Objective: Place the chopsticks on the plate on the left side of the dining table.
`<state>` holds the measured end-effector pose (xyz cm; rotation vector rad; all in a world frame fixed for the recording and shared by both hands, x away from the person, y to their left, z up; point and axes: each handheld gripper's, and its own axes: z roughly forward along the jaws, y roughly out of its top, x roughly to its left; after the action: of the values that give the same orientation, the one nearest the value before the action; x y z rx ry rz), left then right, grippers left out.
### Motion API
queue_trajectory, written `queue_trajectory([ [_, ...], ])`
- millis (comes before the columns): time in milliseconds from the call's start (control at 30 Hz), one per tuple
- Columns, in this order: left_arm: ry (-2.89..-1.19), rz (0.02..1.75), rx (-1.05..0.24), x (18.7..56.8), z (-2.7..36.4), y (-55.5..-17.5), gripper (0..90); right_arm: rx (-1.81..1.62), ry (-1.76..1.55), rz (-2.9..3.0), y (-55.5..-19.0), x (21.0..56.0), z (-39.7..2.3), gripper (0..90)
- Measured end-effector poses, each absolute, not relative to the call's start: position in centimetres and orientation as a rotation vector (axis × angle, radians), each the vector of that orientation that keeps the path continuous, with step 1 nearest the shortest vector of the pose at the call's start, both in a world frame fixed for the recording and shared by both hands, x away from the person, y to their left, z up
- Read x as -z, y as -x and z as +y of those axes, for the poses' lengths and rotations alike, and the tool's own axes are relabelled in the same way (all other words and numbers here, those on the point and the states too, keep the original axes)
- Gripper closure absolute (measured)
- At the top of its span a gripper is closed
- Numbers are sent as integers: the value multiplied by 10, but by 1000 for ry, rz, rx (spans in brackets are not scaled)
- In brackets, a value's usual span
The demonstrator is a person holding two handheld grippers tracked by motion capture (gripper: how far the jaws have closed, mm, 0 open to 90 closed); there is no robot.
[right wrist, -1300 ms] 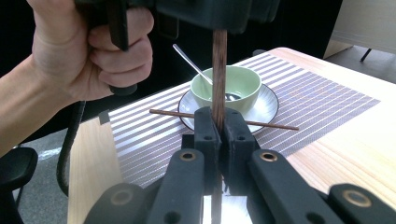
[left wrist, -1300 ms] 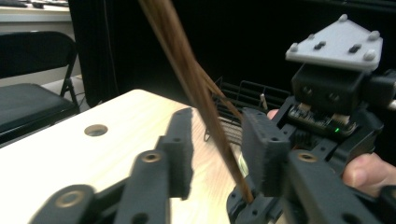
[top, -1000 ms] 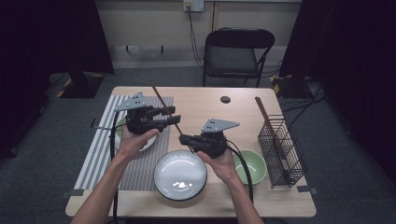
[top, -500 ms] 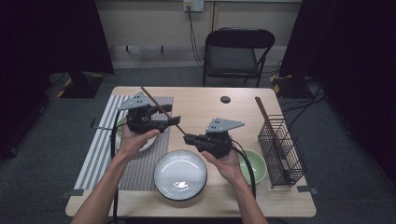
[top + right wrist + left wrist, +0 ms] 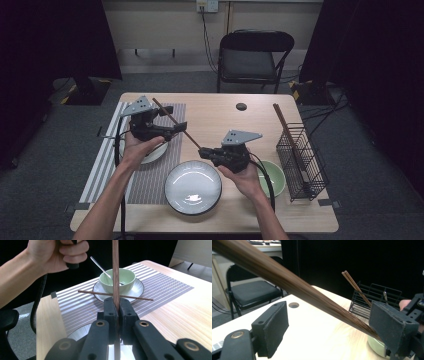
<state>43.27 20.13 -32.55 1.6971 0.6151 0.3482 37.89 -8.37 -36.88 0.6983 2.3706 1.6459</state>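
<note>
**Mia:** From up high, what do you see?

**Ben:** A person holds two grippers over the table (image 5: 300, 210). The right gripper (image 5: 204, 152) pinches the low end of a brown chopstick (image 5: 176, 121). The stick slants up to the left gripper (image 5: 181, 126) and runs between its jaws, above the striped mat (image 5: 150, 185).

**Mia:** What else is on the table?

**Ben:** A big white plate (image 5: 193, 187) sits by the right hand. A green bowl (image 5: 274, 176) is just behind that hand. A wire basket (image 5: 301, 160) stands on the right side with more chopsticks (image 5: 287, 132) sticking out.

**Mia:** Now the left gripper view?

**Ben:** The jaws have just been opening. They stand wide apart. The chopstick (image 5: 294, 286) goes across the gap between them and reaches the right jaw block. It is not squeezed there.

**Mia:** And the right gripper view?

**Ben:** The jaws are shut tight on the chopstick (image 5: 115, 272), which stands straight up. Behind it a small green bowl (image 5: 117, 280) with a spoon (image 5: 105, 268) sits on a saucer (image 5: 135, 291). Another chopstick (image 5: 100, 293) lies across the saucer.
</note>
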Motion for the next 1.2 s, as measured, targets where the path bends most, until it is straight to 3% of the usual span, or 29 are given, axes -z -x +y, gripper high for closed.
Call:
queue_trajectory([
  [1200, -1713, 714, -356, 342, 222, -447, 163, -1650, -715, 2358, -373, 356, -114, 857],
])
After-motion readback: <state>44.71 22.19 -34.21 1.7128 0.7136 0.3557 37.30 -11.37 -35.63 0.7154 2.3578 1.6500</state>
